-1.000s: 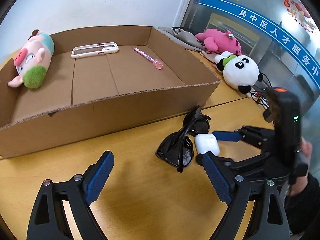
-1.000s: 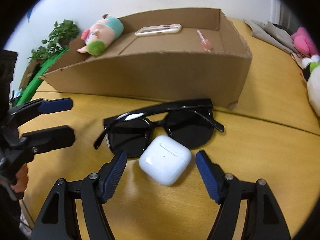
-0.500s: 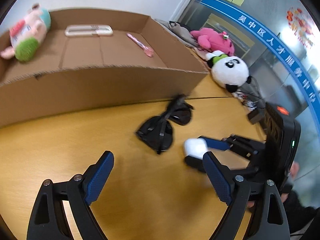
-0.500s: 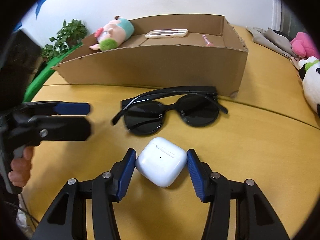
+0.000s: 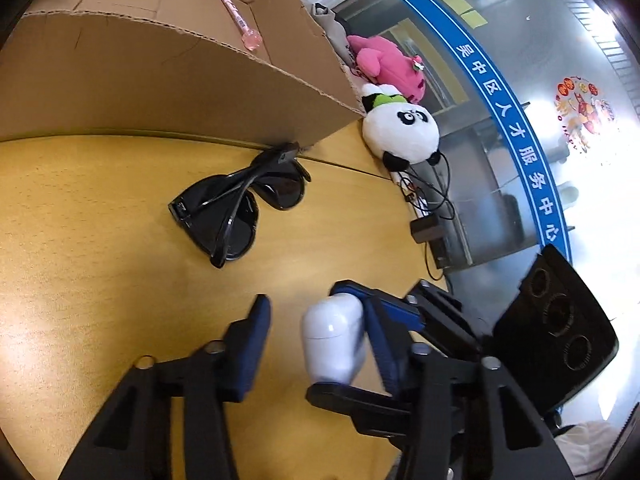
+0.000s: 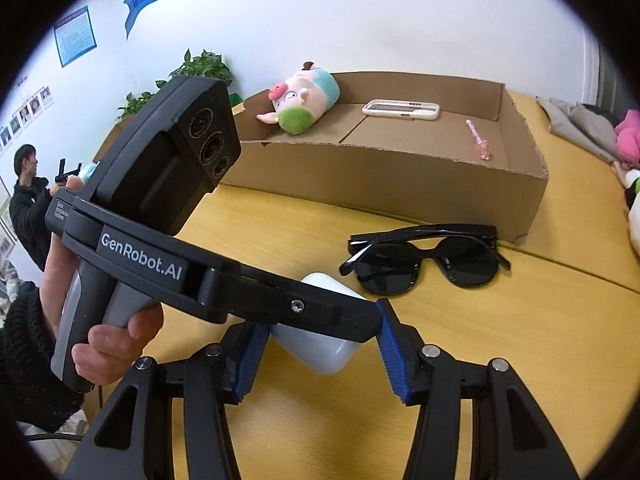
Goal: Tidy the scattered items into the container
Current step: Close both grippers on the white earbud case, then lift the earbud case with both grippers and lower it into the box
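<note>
Now white earbud case (image 5: pixel 334 338) sits between fingers of both grippers: right gripper (image 6: pixel 320 350) pinches it, lifted off surface (image 5: pixel 100 248), where 1 s ago it lay beside sunglasses (image 5: pixel 240 200). Left gripper (image 5: pixel 316 340) has swung in, half-spread, 1 pad against case, other apart. Handover or joint carry looks likely. Cardboard box (image 6: pixel 400 184) holds plush pig (image 6: pixel 304 98), phone case (image 6: pixel 400 109), pink pen (image 6: pixel 478 140). Sunglasses remain outside.
</note>
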Demonstrator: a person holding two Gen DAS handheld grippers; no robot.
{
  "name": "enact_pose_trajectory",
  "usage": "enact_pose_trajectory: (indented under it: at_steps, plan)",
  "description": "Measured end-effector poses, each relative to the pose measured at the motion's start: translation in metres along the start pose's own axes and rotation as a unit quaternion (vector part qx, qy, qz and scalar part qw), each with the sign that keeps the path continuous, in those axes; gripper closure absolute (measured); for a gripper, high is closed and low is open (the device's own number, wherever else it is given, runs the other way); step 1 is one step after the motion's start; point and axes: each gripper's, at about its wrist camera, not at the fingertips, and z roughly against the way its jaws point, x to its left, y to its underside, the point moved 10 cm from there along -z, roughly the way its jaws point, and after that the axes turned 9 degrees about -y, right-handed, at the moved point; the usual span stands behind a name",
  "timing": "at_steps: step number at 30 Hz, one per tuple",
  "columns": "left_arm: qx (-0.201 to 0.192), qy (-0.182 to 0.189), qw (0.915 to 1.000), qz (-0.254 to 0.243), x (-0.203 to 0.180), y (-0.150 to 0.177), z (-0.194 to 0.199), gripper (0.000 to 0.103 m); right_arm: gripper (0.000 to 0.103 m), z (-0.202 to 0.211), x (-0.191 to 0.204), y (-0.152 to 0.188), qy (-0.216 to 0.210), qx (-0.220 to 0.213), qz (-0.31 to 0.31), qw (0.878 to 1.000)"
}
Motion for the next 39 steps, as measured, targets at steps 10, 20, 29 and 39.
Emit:
enact_pose_trajectory:
  at_steps: [10,20,29,39]
  plan:
    - [-0.007,-0.032,0.9994,-0.014,0.001,-0.004,0.013,0.078,0.052,-0.013,0.010,-0.009,-0.004,0.039,0.020,0.999]
    - [-0.022,-0.053,0.9983,-0.008,0.016,-0.021,0.036,0.082,0.053,-0.026,0.020,-0.034,-0.011,0.085,0.041,0.995]
    - [-0.034,-0.047,0.9983,0.006,0.028,-0.031,0.051,0.082,0.052,-0.035,0.027,-0.045,-0.007,0.088,0.045,0.995]
    - [-0.041,-0.037,0.9984,0.012,0.031,-0.036,0.055,0.082,0.048,-0.047,0.017,-0.039,0.010,0.096,0.010,0.995]
